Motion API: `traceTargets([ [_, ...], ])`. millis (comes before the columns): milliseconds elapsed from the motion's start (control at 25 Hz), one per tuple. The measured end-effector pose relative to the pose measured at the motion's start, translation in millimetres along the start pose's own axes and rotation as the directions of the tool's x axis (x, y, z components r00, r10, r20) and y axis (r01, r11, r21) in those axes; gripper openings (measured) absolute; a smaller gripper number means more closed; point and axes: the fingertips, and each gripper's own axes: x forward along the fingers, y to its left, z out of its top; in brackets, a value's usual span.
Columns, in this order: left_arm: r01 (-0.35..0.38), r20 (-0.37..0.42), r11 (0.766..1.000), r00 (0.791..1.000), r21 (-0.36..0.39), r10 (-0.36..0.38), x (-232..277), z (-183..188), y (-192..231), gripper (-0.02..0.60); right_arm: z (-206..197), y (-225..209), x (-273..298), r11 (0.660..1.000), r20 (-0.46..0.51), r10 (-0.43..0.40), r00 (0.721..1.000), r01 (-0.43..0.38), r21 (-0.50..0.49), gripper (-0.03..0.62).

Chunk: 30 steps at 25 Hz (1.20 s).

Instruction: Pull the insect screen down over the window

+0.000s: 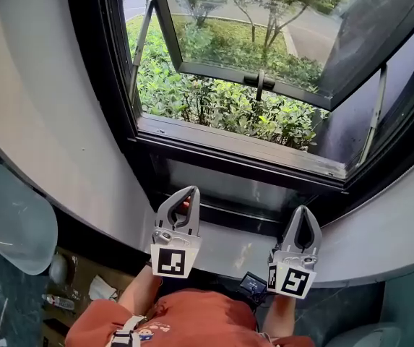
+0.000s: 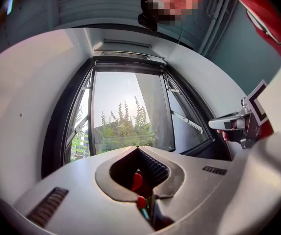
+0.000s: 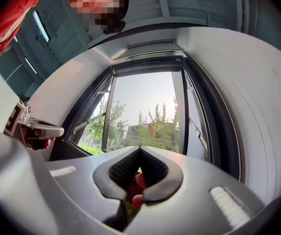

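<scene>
Holding your left gripper (image 1: pixel 189 191) and right gripper (image 1: pixel 302 210) closed, empty, lower centre under the window (image 1: pixel 239 149); the insect screen (image 2: pixel 125 57) sits at upper centre, well above both claws.

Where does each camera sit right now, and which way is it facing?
Head view: on the person's head, looking steeply down at the black-framed open window and green shrubs; shows the left gripper, right gripper, forearms and orange-red shirt.
Left gripper view: on the left gripper, looking along its shut fingers up at the window; the right gripper is at the right edge.
Right gripper view: on the right gripper, looking along its shut fingers at the window; the left gripper is at the left edge.
Shared: both gripper views show the window and the opposite gripper.
</scene>
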Motion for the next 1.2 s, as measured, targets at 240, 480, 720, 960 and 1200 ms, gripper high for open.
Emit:
traceTargets([
  [240,-0.003,0.033,1.0,0.999,0.019,0.003,5,12,1,0.006,11,-3,6,1.0,0.033,0.0,0.999,0.0,-0.015,0.009],
  [480,-0.014,0.069,0.999,0.998,0.029,0.012,11,27,6,0.005,32,-7,16,0.999,0.093,0.001,0.996,0.003,-0.044,0.009],
  [720,-0.029,0.128,0.998,0.991,0.06,0.021,21,48,12,0.006,53,-15,27,0.998,0.157,-0.007,0.988,0.017,-0.063,0.009],
  [960,-0.043,0.185,0.994,0.982,0.096,0.024,28,67,15,0.005,69,-20,35,0.996,0.207,-0.012,0.978,0.03,-0.082,0.009],
  [1200,-0.052,0.239,0.992,0.971,0.113,0.024,33,87,17,0.005,93,-26,41,0.993,0.261,-0.013,0.965,0.042,-0.106,0.009],
])
